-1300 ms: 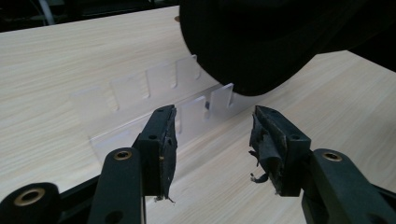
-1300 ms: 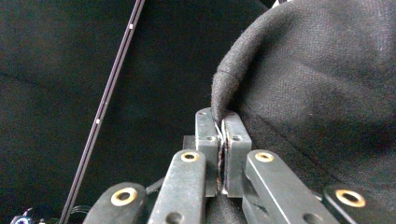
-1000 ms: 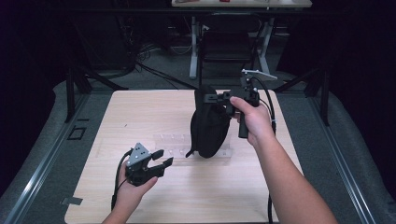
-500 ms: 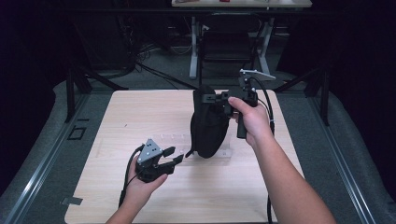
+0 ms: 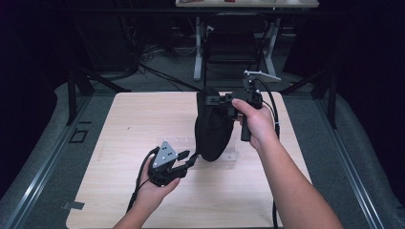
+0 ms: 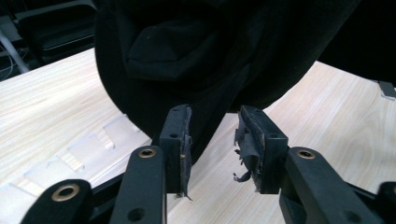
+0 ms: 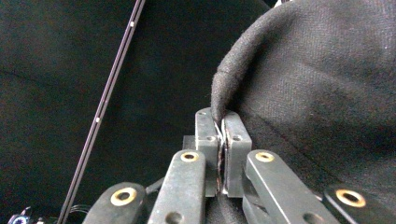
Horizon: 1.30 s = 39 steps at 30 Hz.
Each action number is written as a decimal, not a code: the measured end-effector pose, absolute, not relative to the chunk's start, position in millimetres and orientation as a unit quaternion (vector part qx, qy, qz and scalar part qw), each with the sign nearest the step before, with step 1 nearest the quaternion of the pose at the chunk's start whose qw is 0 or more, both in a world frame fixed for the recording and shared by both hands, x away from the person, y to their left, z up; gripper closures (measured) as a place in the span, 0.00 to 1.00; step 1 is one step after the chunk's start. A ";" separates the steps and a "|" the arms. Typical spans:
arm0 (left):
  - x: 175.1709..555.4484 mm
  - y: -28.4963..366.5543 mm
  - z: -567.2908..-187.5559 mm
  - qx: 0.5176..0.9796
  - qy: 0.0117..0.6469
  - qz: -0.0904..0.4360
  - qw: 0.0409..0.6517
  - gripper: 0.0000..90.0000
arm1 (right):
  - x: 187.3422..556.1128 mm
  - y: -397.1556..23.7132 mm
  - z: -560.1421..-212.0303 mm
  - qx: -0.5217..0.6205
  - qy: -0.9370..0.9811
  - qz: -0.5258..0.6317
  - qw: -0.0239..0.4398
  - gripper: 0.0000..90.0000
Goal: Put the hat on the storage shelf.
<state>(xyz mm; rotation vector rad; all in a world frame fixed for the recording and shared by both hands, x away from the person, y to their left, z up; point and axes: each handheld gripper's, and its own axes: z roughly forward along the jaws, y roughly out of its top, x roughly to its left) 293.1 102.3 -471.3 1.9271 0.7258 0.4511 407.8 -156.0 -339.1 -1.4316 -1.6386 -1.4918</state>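
Observation:
A black cloth bag [image 5: 213,126] hangs over the wooden table [image 5: 133,119], its bottom end down near the tabletop. My right gripper [image 5: 220,101] is shut on the bag's top hem; in the right gripper view the hem of the black cloth [image 7: 299,79] is pinched between the closed jaws of the right gripper [image 7: 222,122]. My left gripper [image 5: 190,159] sits low at the bag's lower left. It is open. In the left gripper view the bag's [image 6: 210,51] lowest edge hangs between the spread pads of the left gripper [image 6: 214,126], which do not press it.
A clear acrylic plate [image 5: 184,143] lies flat on the table under the bag, also seen as clear acrylic plate [image 6: 79,149] at left. Table legs and a chair [image 5: 234,38] stand in the dark beyond the far edge. Bare wood extends left and front.
My left gripper has moved right and forward across the table until its open jaws reach the bag's bottom edge. The right gripper holds the bag at nearly the same spot.

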 end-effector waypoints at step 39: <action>292.8 89.3 -472.5 0.816 0.268 0.263 0.439 0.94 | 396.7 -164.1 -330.0 -0.512 -0.595 -0.575 0.230 0.87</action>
